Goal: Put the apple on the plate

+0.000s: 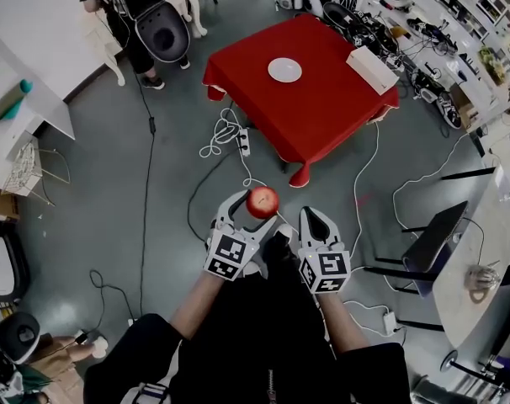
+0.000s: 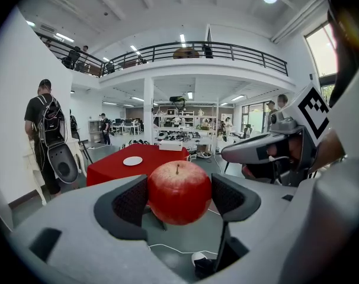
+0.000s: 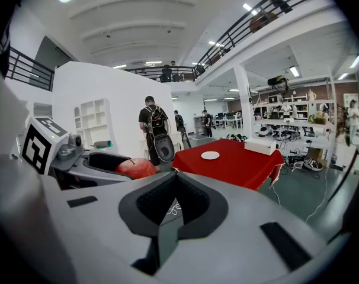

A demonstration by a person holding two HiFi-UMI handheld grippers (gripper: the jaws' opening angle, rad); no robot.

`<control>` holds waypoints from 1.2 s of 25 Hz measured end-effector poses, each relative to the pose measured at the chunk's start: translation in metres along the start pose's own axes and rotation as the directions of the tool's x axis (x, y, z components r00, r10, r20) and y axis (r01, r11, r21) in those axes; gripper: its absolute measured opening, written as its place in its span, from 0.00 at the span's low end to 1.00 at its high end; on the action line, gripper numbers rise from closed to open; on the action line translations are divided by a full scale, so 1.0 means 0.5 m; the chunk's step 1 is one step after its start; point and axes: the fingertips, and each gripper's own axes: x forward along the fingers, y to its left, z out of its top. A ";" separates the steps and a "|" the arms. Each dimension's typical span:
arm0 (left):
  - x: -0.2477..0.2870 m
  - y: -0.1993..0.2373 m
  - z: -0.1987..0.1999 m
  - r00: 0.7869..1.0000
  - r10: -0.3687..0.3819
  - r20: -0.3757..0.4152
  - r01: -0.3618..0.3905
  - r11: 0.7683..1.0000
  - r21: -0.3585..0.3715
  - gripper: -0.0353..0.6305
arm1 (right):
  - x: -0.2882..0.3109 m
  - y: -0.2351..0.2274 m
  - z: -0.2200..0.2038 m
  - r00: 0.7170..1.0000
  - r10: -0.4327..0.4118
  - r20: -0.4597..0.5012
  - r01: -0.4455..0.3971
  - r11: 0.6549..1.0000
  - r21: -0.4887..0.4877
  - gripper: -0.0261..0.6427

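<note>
The apple (image 2: 178,192) is clamped between the jaws of the left gripper (image 1: 253,203). They stand wide, with a pad pressed against each flank of the fruit and the stem pointing up. The jaws of the right gripper (image 3: 178,203) are closed together and hold nothing. The plate (image 1: 284,70) sits bare near the middle of the red-draped tabletop (image 1: 331,108). The apple is well apart from the plate, carried in the air over the floor on the person's side of it, so the placement is judged not yet begun.

Hazards, as assessed:
- The fruit is round and smooth and is held at two points only. A jolt or a slackening of the jaws would drop it on the floor short of the plate.
- Loose cables (image 1: 225,135) lie on the floor between the apple and the plate, and could catch a foot on the approach.
- The plate looks shallow and rests on cloth. A hard or off-centre set-down could push it aside, or let the apple roll off its rim.
- A white box (image 1: 372,69) stands near the plate on the same tabletop, and a wide swing could strike it.

Count: one apple, one plate, one white box, one red tabletop, two grippers. One other person (image 1: 120,15) stands well apart from the plate, beyond its far left.
</note>
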 end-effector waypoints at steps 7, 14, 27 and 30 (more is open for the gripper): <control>0.068 0.039 0.021 1.000 -0.016 -0.015 0.016 1.000 -0.001 0.57 | 0.066 -0.039 0.018 1.000 0.005 -0.021 -0.004 1.000 0.014 0.06; 0.157 0.088 0.056 0.999 -0.013 -0.029 0.013 1.000 -0.002 0.57 | 0.139 -0.101 0.051 0.999 0.017 -0.038 -0.016 1.000 0.023 0.06; 0.281 0.145 0.115 0.999 0.011 -0.041 -0.012 1.000 -0.002 0.57 | 0.232 -0.202 0.104 0.998 0.042 -0.055 -0.040 0.999 0.025 0.06; 0.307 0.151 0.124 0.999 0.016 -0.042 -0.016 1.000 0.000 0.57 | 0.243 -0.224 0.108 0.997 0.046 -0.056 -0.044 0.999 0.025 0.06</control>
